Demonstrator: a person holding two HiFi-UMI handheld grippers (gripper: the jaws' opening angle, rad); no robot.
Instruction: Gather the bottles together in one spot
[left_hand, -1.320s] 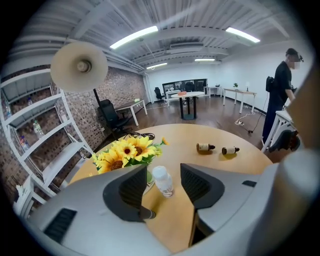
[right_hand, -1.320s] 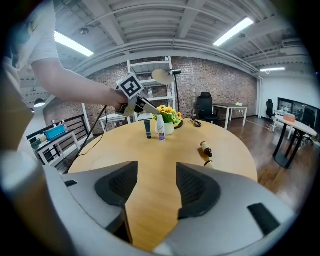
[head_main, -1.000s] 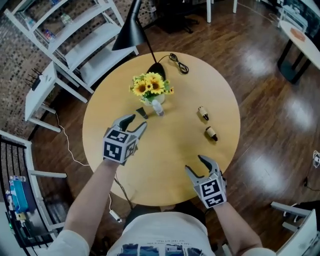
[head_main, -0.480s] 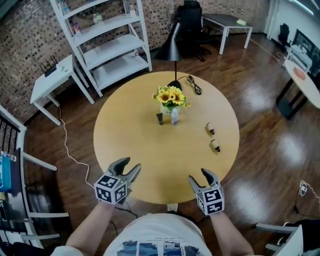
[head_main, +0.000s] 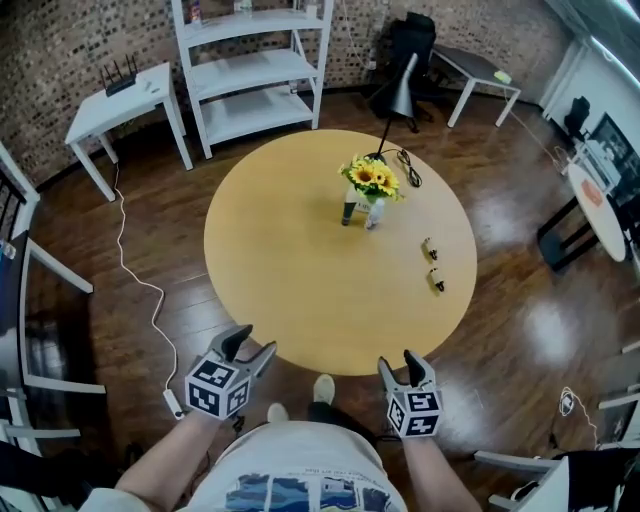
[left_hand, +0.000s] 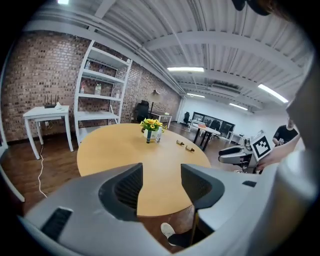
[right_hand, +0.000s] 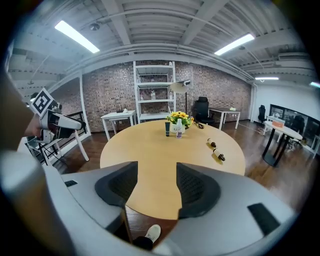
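Observation:
Beside the sunflower vase on the round wooden table stand a dark bottle and a clear bottle. Two small brown bottles lie on their sides nearer the right rim. My left gripper hangs off the table's near edge; its jaws are opening with nothing between them. My right gripper is also off the near edge, open and empty. In the right gripper view the dark bottle, the clear bottle and the lying pair sit far ahead.
A black lamp and its cable are at the table's far side. White shelves and a small white table stand behind. A white cord runs over the floor at left. My shoes are under the near rim.
Both grippers have drawn back from over the table to beyond its near edge. The head view has pulled away, so the whole table now shows. The bottles have not moved.

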